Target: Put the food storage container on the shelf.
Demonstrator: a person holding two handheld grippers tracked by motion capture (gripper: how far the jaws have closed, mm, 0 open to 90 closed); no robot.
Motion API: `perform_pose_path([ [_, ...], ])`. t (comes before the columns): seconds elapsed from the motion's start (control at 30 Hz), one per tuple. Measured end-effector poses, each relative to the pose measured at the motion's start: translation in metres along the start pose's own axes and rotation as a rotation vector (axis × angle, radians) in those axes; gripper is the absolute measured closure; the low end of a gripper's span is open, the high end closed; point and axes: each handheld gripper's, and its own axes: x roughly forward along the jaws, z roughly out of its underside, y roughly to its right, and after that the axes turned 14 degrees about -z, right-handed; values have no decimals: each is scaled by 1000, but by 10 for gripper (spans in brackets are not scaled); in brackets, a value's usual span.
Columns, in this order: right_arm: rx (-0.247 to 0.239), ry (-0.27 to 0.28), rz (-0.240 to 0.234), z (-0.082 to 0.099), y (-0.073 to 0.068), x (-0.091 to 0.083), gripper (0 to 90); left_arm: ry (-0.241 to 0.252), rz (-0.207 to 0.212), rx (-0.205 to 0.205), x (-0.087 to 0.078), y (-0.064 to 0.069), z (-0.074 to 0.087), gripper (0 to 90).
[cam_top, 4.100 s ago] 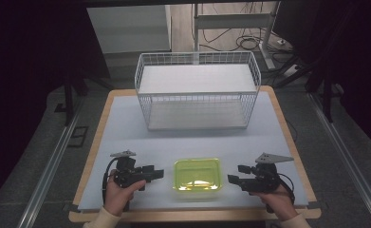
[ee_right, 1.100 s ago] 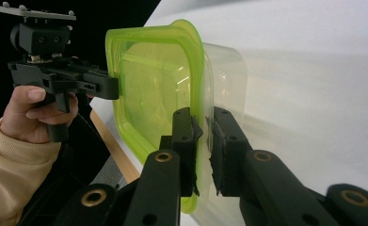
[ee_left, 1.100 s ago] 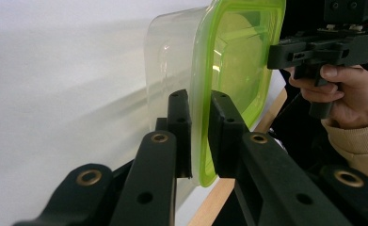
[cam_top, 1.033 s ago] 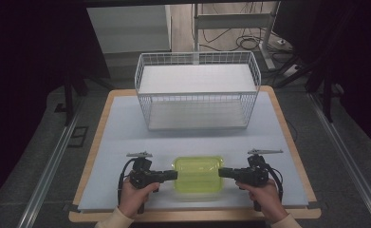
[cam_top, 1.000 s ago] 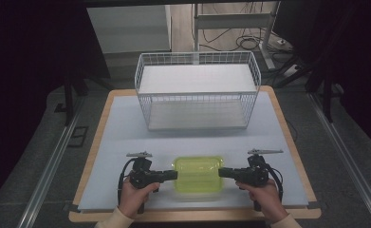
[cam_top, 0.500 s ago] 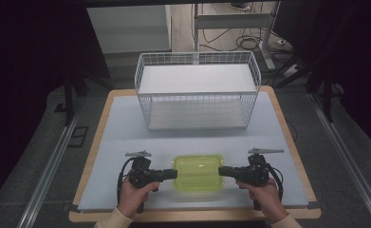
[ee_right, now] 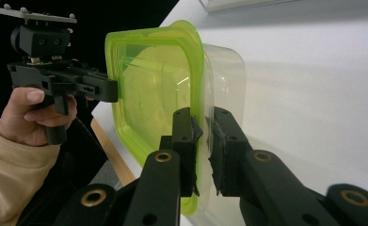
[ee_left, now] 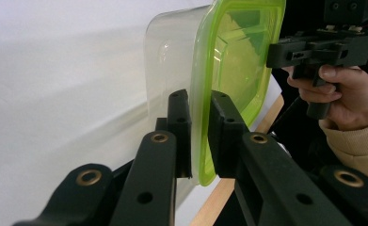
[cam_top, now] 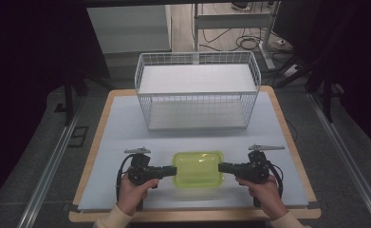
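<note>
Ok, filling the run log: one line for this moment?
left hand-held gripper: shut on container lid rim | right hand-held gripper: same | basket: empty

Wire basket: white, open-topped, rectangular; stands at the far edge of the table, about midway between its left and right edges, long side facing the near edge.
Basket floor: pale sheet seen through the front mesh.
Table: wooden board with rounded corners, its brown rim showing at the left, right and near edges.
Table cover: light grey-blue sheet that covers nearly the whole top.
Floor rails: metal tracks that run along the grey floor at both sides of the table.
Cables: dark loops on the floor beyond the far edge, beside a metal frame leg.
</note>
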Motion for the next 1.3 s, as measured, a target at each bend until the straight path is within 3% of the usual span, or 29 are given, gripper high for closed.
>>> perform_pose_path([
  [1.3,-81,53,14,-50,-17,-10,809,82,-15,52,-20,14,-54,807],
])
